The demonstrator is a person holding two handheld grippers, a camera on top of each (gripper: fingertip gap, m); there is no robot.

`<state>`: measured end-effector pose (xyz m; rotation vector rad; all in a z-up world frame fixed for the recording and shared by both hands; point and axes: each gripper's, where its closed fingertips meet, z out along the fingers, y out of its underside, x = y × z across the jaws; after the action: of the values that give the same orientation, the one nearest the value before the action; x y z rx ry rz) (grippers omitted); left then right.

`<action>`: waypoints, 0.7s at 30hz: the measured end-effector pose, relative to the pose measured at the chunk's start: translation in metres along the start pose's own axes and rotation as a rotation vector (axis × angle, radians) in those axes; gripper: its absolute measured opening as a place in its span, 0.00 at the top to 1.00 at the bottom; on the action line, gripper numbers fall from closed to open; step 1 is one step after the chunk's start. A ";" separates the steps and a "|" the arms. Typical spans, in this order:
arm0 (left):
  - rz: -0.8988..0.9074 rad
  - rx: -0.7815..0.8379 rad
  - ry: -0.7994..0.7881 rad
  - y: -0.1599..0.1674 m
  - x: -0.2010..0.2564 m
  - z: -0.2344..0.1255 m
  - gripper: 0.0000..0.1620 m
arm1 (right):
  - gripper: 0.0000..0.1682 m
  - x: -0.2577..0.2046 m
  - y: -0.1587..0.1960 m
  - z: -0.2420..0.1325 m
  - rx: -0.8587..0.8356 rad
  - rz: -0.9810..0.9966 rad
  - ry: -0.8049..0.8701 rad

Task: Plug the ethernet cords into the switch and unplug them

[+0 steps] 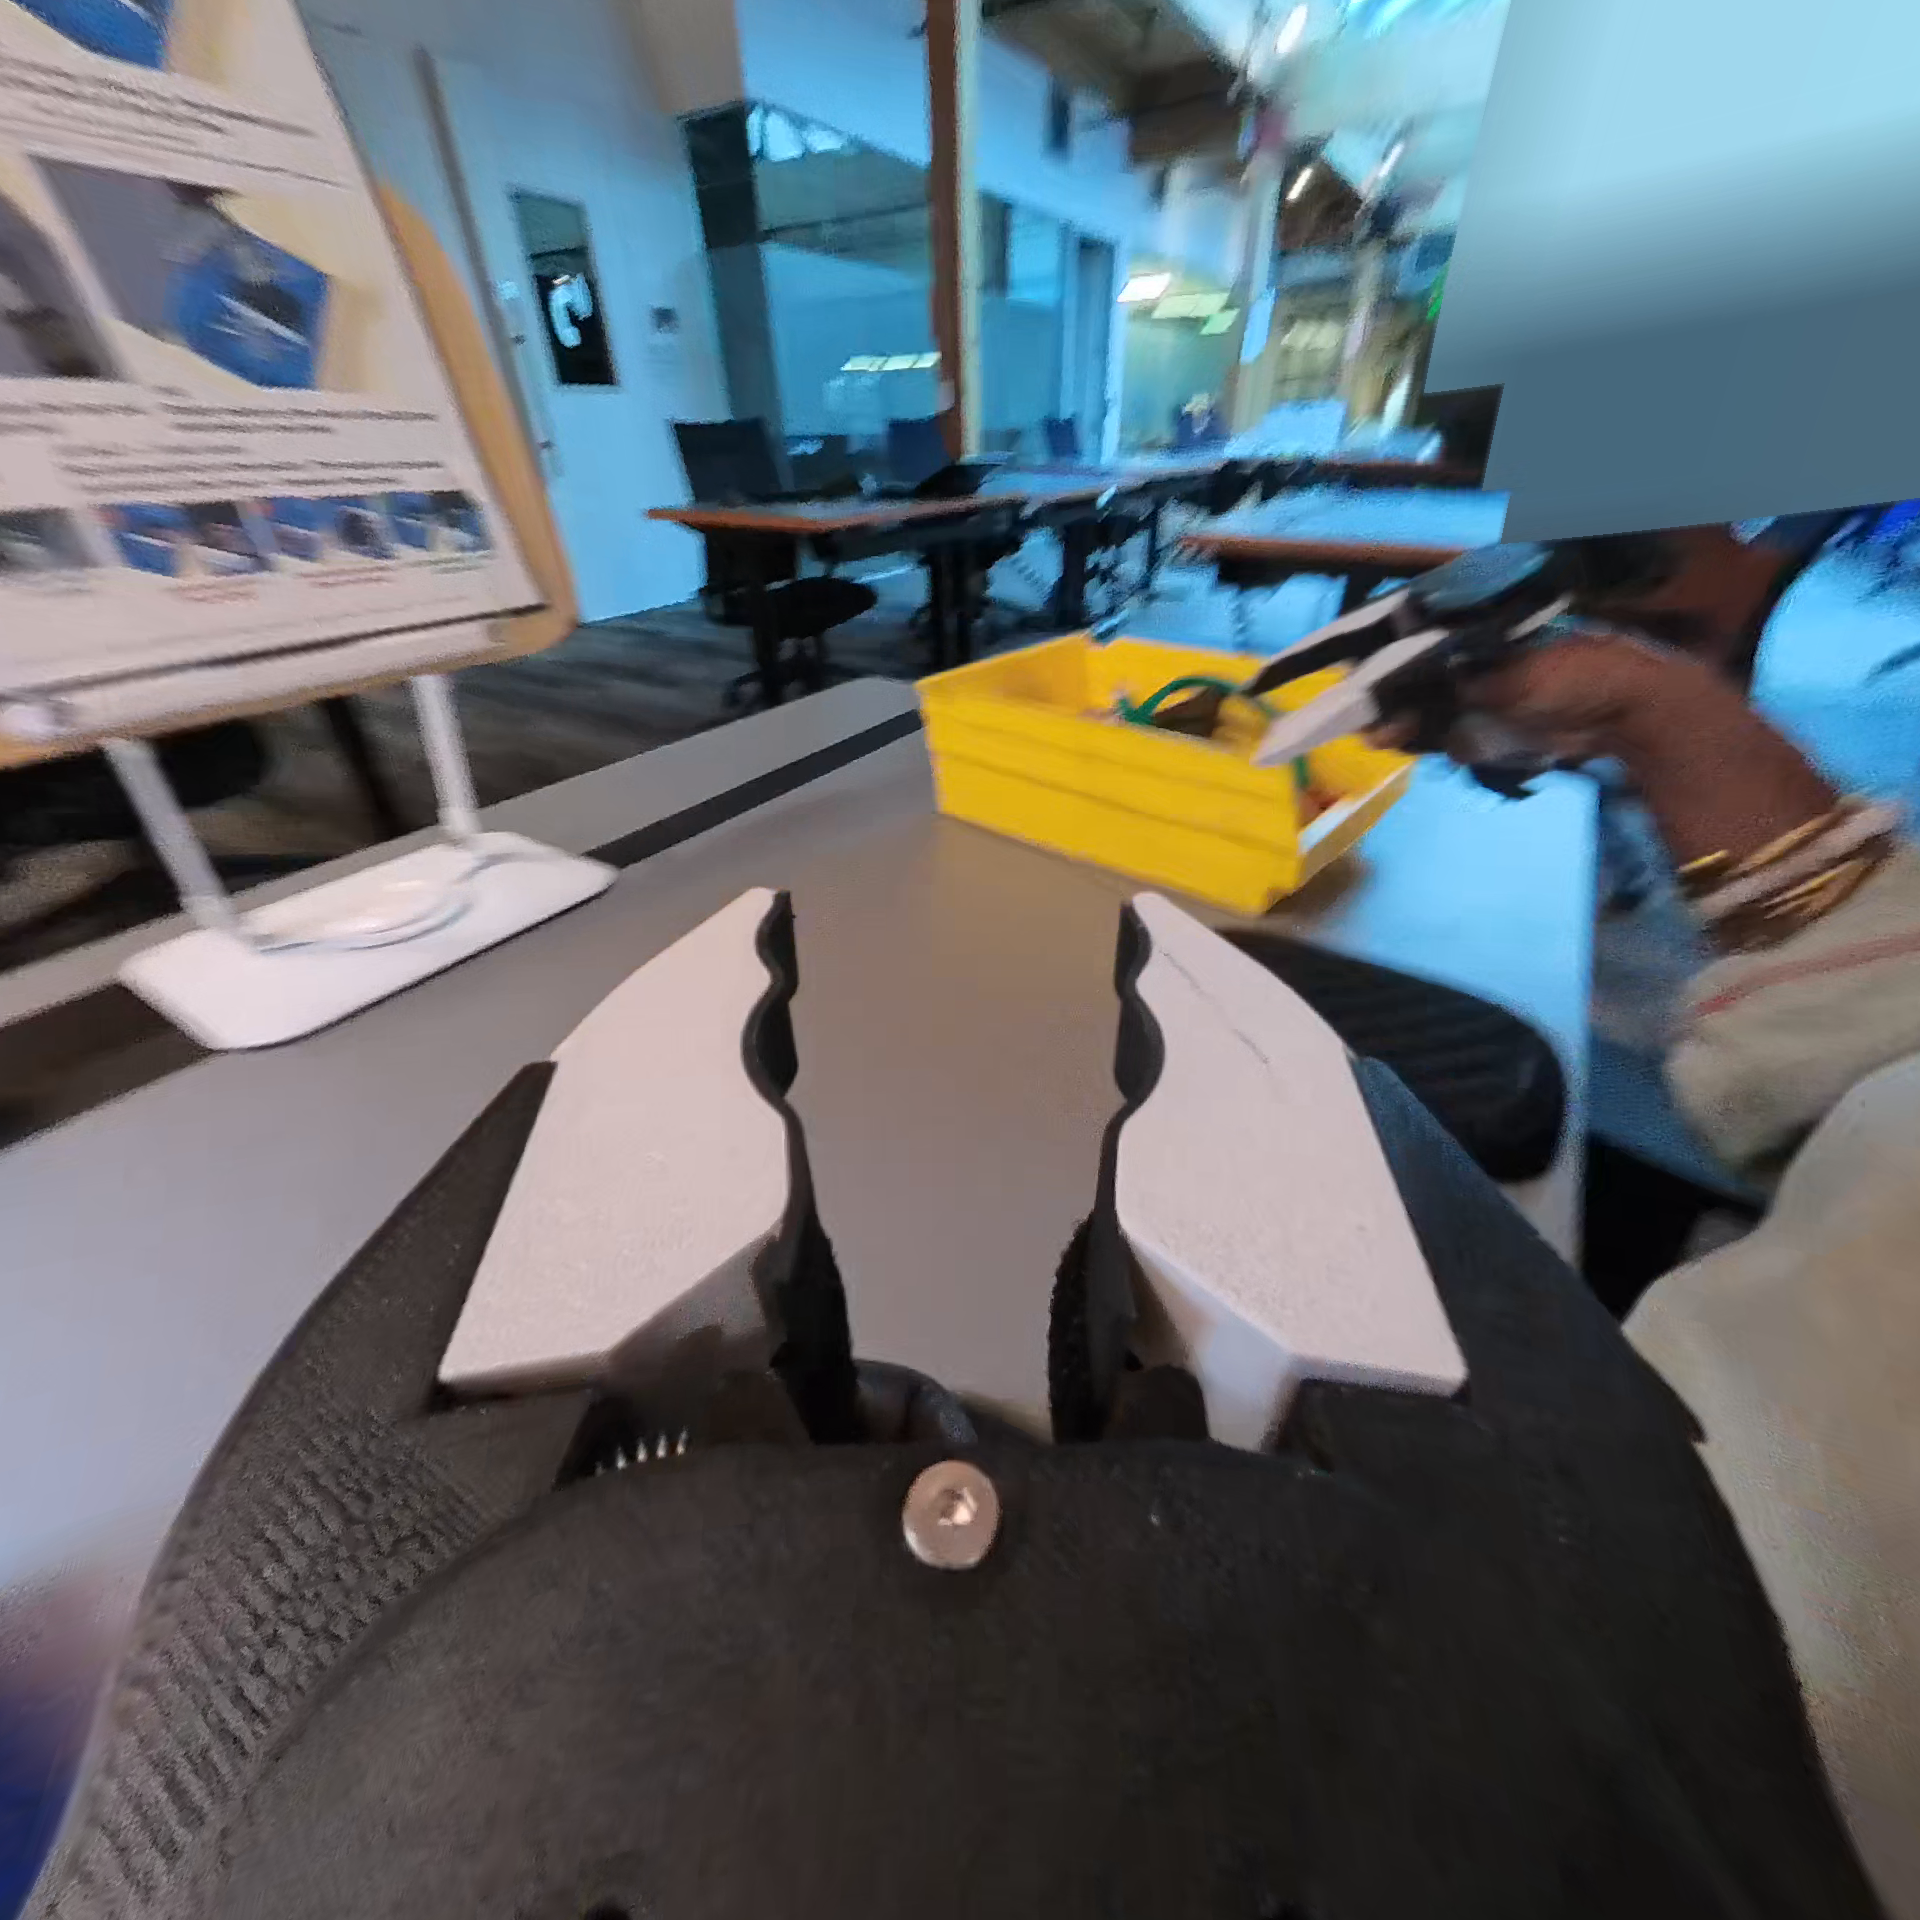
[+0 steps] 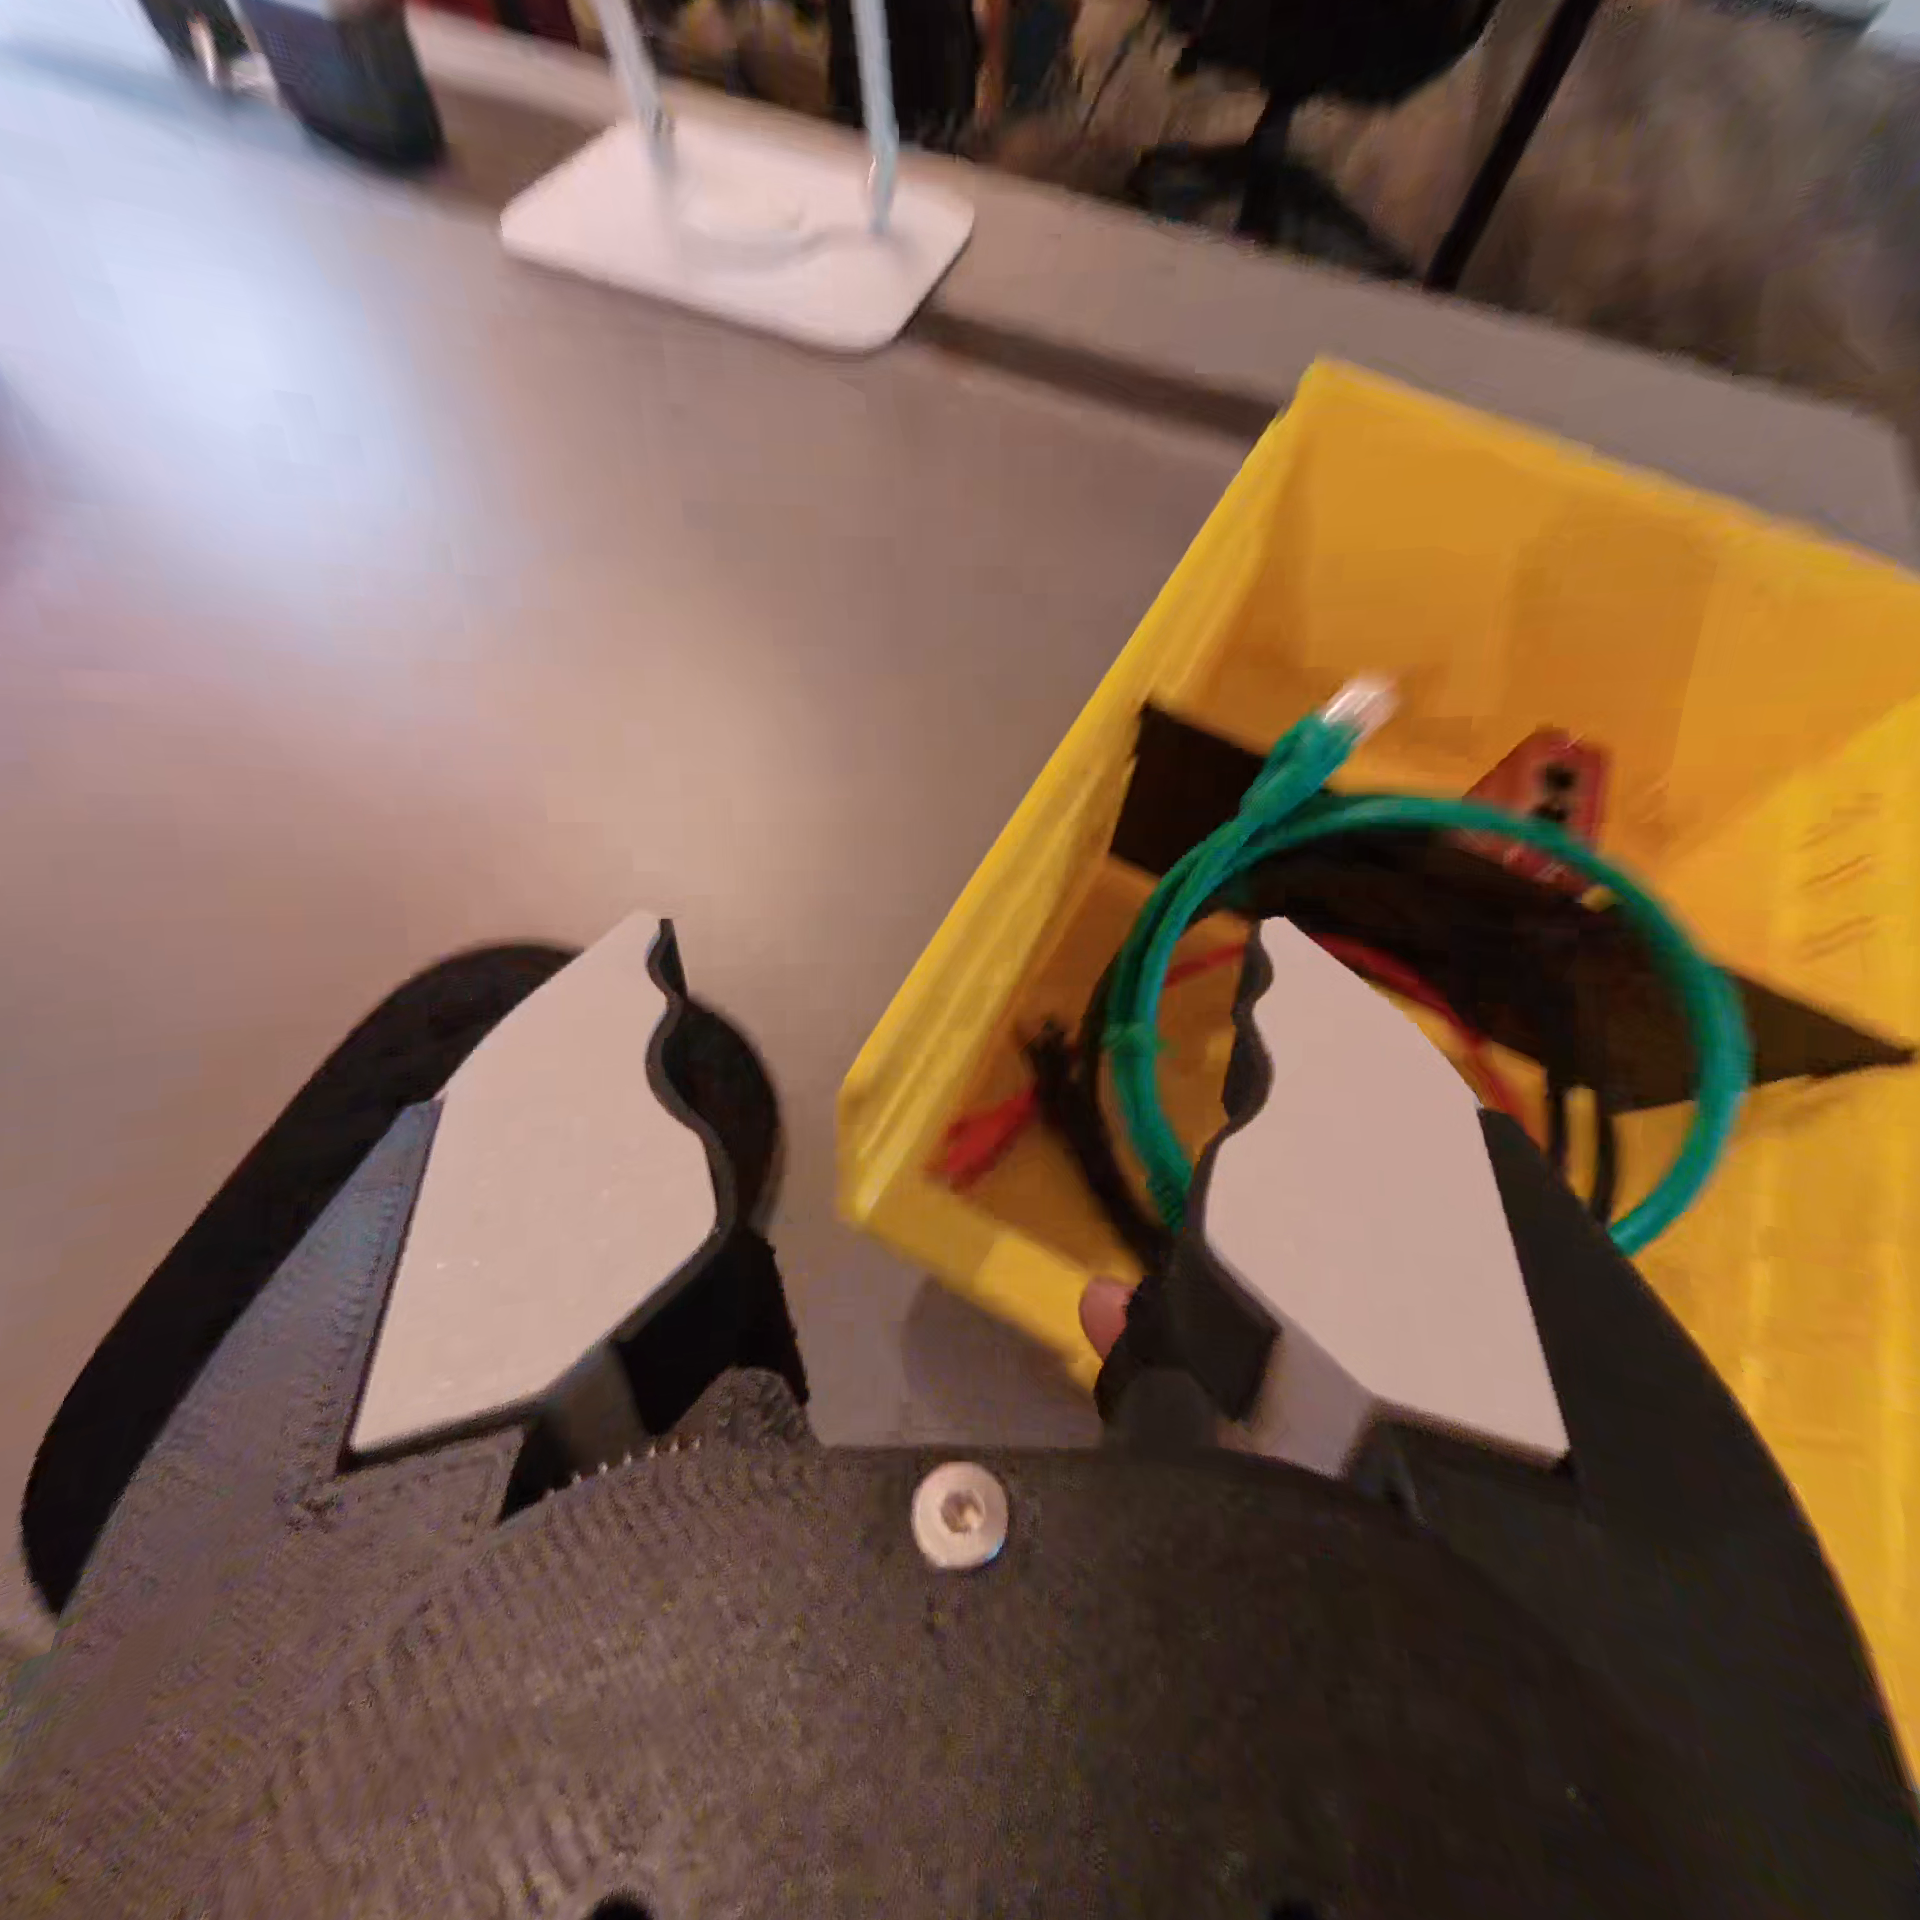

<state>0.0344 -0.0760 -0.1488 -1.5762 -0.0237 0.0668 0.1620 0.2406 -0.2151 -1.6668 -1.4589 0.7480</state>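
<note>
A yellow bin (image 2: 1039, 914) stands on the grey table (image 2: 520, 623). In it lies a coiled green ethernet cord (image 2: 1720, 1029) with a clear plug (image 2: 1361, 707), above a flat black thing (image 2: 1507, 914), a red cord (image 2: 1205, 961) and a black cord (image 2: 1070, 1101). My right gripper (image 2: 964, 935) is open and empty and straddles the bin's near-left wall, with its right finger over the green coil. In the left wrist view the right gripper (image 1: 1262, 719) hovers over the bin (image 1: 1101, 800). My left gripper (image 1: 954, 914) is open and empty above bare table, short of the bin.
A sign board on a white stand (image 1: 364, 925) stands at the table's left; the stand's base also shows in the right wrist view (image 2: 727, 229). A black mesh chair back (image 1: 1444, 1039) is beside the table's near edge. A person's arm with bangles (image 1: 1766, 873) holds the right gripper. Desks and chairs stand farther back. To the flat black thing (image 2: 1507, 914): right tips about 11 cm, left tips about 50 cm.
</note>
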 end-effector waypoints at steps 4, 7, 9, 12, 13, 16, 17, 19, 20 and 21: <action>0.307 -0.354 -0.212 0.021 -0.042 -0.065 0.62 | 0.43 -0.020 0.041 0.007 -0.087 0.027 -0.026; 0.344 -0.643 -0.352 0.050 -0.072 -0.114 0.59 | 0.48 -0.019 0.053 0.016 -0.115 0.041 0.010; 0.259 -0.760 -0.322 0.074 -0.075 -0.132 0.58 | 0.53 -0.019 0.060 0.022 -0.155 0.035 0.030; 0.256 -0.820 -0.261 0.096 -0.076 -0.140 0.53 | 0.68 -0.025 0.066 0.030 -0.198 -0.004 0.021; 0.255 -0.810 -0.250 0.097 -0.075 -0.140 0.52 | 0.71 -0.026 0.067 0.031 -0.207 -0.027 0.031; 0.226 -0.790 -0.242 0.095 -0.074 -0.141 0.52 | 0.83 -0.015 0.068 0.032 -0.216 -0.111 0.121; 0.227 -0.798 -0.241 0.096 -0.073 -0.144 0.52 | 0.87 -0.014 0.067 0.033 -0.213 -0.118 0.131; 0.241 -0.867 -0.288 0.097 -0.077 -0.159 0.55 | 0.86 -0.017 0.065 0.036 -0.196 -0.122 0.111; 0.265 -0.873 -0.327 0.093 -0.081 -0.166 0.56 | 0.86 -0.017 0.064 0.037 -0.192 -0.128 0.111; 0.261 -0.859 -0.326 0.089 -0.078 -0.169 0.56 | 0.86 -0.017 0.063 0.039 -0.192 -0.140 0.117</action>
<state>-0.0361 -0.2496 -0.2344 -2.4027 -0.1136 0.5814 0.1598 0.2285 -0.2899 -1.6989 -1.5851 0.4381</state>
